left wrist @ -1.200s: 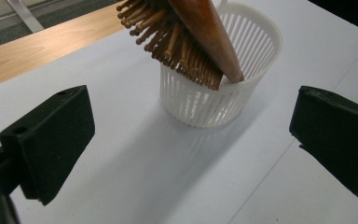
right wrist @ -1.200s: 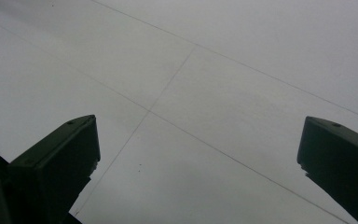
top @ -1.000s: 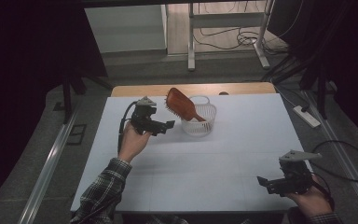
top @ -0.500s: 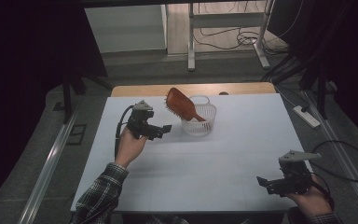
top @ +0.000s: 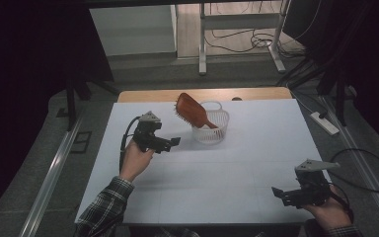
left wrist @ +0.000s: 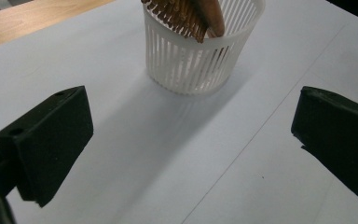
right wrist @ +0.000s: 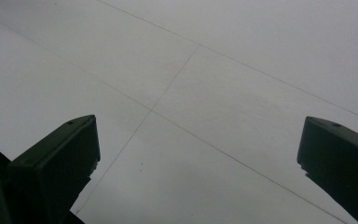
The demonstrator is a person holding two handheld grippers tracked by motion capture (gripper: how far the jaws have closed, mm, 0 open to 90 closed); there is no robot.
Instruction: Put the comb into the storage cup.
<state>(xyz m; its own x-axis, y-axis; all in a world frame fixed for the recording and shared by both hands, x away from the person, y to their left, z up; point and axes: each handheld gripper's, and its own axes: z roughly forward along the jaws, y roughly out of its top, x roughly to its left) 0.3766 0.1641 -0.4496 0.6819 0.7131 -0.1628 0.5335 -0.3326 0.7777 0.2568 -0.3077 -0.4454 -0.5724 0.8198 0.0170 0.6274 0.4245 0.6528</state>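
High view, nearest edge: the right tongs (top: pixel 282 193) are hovering low over the white desk (top: pixel 217 182) at its near right corner, held in a hand (top: pixel 331 211) coming in from the bottom.
Right tongs state: in the right gripper view the two black jaws are standing wide apart, gripping nothing, with bare white desk surface (right wrist: pixel 205 93) and thin crossing lines lying between them.
Sleeve: a plaid sleeve (top: pixel 103 210) is reaching in at the near left, its hand (top: pixel 134 160) carrying the left tongs (top: pixel 172 144).
Left tongs position: they are hanging above the left middle of the desk, pointing toward the basket, near it but apart from it.
Left tongs state: in the left gripper view the jaws are spreading wide and holding nothing, with the white desk (left wrist: pixel 177 163) showing between them.
Basket: the white slotted basket (top: pixel 211 129) is standing upright past the left tongs, toward the far middle of the desk; in the left gripper view the basket (left wrist: pixel 191 60) is sitting straight ahead.
Hairbrush: the reddish-brown hairbrush (top: pixel 190 108) is resting handle-down inside the basket, its paddle head leaning out over the left rim; the bristles (left wrist: pixel 177 16) are facing the left tongs.
Far edge: a strip of bare wood (top: pixel 148 95) is showing beyond the white sheet.
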